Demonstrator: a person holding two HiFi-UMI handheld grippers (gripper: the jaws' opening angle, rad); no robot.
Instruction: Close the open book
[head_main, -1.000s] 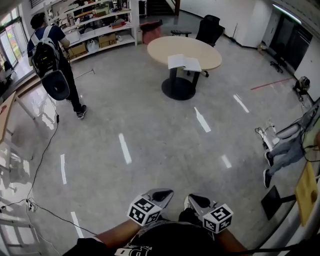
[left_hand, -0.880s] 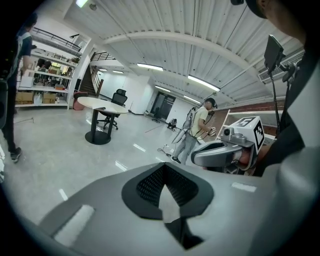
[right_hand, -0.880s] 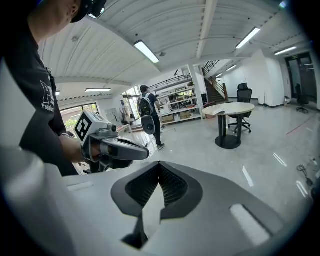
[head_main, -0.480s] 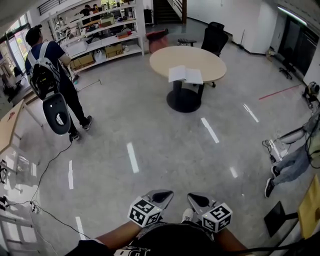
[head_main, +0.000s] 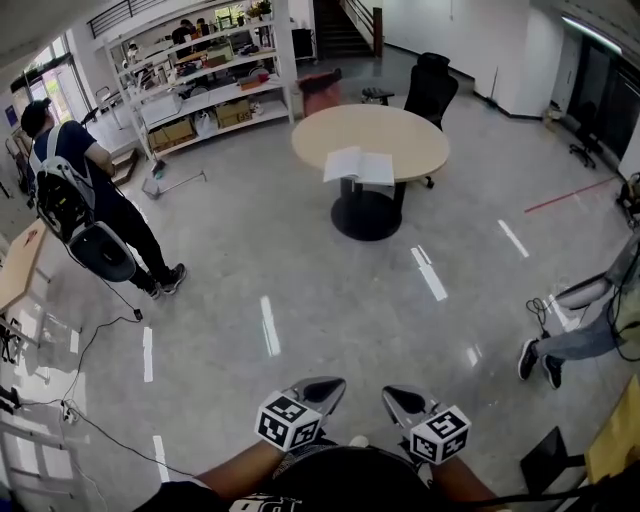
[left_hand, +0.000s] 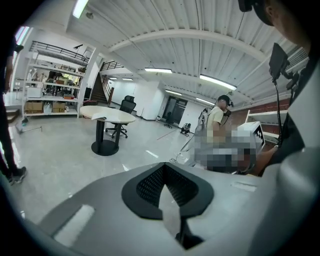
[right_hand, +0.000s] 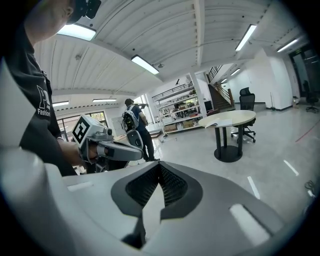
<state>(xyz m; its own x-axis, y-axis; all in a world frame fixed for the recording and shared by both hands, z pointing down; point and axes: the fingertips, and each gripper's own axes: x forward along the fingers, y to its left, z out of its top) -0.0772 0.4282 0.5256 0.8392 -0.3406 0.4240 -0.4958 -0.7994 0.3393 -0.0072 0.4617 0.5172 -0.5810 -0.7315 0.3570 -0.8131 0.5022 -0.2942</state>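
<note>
Nearest of all, close in at the person's waist, the left gripper and the right gripper sit side by side, both pointing out across the room. Each one has its jaws pressed together with nothing between them, and each gripper's own view shows the dark pads meeting along one seam.

Beyond them is a broad stretch of shiny grey floor, with a thin cable trailing along its left side. At the left a person with a backpack stands by it, and at the right edge a seated person's legs poke in.

Farther off is the round table on its dark pedestal. The open book lies flat on it, close to the near rim and well apart from both grippers. Behind the table are an office chair and, far left, stocked shelves.

I'd guess the book is light, and it looks thin. Its pages would be soft and easy to crease, its covers somewhat stiffer, and the whole thing could slide on that smooth top. I'd take it at the outer edge of one half, cover and pages together, and swing that over the spine. The other gripper could rest on the opposite half to keep it from skating. Whether it is soft-bound I cannot tell from here.
</note>
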